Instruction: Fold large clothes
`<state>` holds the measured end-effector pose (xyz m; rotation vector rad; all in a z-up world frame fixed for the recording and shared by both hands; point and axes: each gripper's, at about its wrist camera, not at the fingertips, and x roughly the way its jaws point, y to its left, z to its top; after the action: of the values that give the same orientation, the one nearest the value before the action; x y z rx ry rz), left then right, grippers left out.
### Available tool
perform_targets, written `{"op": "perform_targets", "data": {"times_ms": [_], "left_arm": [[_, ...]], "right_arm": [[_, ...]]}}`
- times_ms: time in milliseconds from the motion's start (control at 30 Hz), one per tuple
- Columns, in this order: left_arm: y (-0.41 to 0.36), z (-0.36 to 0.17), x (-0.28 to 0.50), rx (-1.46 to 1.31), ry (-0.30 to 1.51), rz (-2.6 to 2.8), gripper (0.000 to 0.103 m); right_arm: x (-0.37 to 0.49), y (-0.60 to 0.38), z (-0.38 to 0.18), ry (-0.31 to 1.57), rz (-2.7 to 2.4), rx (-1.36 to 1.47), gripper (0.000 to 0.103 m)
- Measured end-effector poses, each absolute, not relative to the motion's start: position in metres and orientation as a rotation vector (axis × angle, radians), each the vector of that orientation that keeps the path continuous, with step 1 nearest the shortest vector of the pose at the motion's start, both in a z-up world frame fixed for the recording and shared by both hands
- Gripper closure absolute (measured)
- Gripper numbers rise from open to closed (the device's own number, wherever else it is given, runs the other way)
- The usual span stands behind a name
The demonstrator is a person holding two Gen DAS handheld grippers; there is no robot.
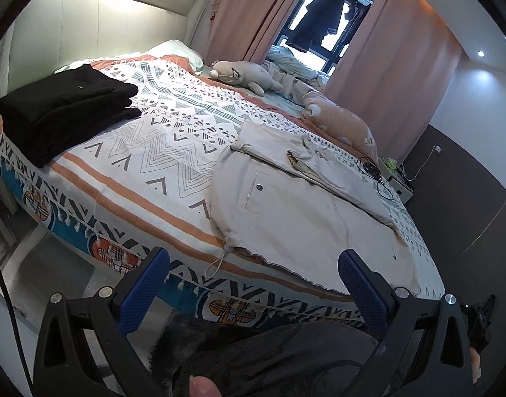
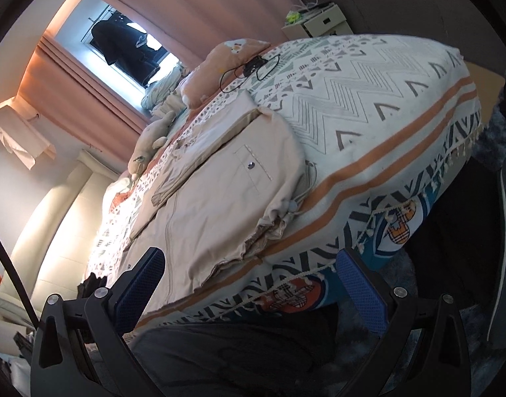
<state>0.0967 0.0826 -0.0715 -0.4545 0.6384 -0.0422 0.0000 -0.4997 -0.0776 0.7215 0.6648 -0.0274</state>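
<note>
While both tools hang short of the bed's edge, the left gripper [image 1: 253,278] has its jaws spread wide, empty and touching nothing; the beige jacket [image 1: 296,205] lies flat on the patterned bedspread [image 1: 147,165] just ahead of them. The right gripper [image 2: 249,281] is likewise wide apart and empty, the jacket's hem [image 2: 220,264] just beyond its fingertips.

Patterned bed [image 1: 147,165] bears beige jacket [image 1: 302,211], black folded clothes [image 1: 64,109].
</note>
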Motion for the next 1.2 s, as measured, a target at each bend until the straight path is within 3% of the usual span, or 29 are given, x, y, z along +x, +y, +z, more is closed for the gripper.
{"op": "perform_targets", "data": {"times_ms": [267, 367, 433, 533, 633, 767, 1200], "left_arm": [[0.098, -0.101, 0.130, -0.495, 0.701, -0.040, 0.000], [0.099, -0.116, 0.147, -0.508, 0.722, -0.061, 0.000], [0.100, -0.126, 0.158, -0.532, 0.734, -0.066, 0.001], [0.101, -0.142, 0.177, -0.580, 0.770, -0.074, 0.016], [0.104, -0.157, 0.196, -0.619, 0.796, -0.081, 0.028], [0.103, -0.177, 0.222, -0.676, 0.846, -0.104, 0.034], [0.098, -0.195, 0.274, -0.797, 0.910, -0.249, 0.035]], "right_arm": [[0.024, -0.517, -0.102, 0.701, 0.003, 0.799, 0.000], [0.038, -0.514, -0.119, 0.710, 0.032, 0.830, 0.006], [0.049, -0.511, -0.130, 0.722, 0.050, 0.844, 0.017], [0.071, -0.510, -0.144, 0.750, 0.064, 0.864, 0.028], [0.091, -0.509, -0.152, 0.754, 0.069, 0.876, 0.031], [0.117, -0.508, -0.161, 0.766, 0.093, 0.910, 0.037], [0.134, -0.517, -0.158, 0.669, 0.193, 1.003, 0.044]]}}
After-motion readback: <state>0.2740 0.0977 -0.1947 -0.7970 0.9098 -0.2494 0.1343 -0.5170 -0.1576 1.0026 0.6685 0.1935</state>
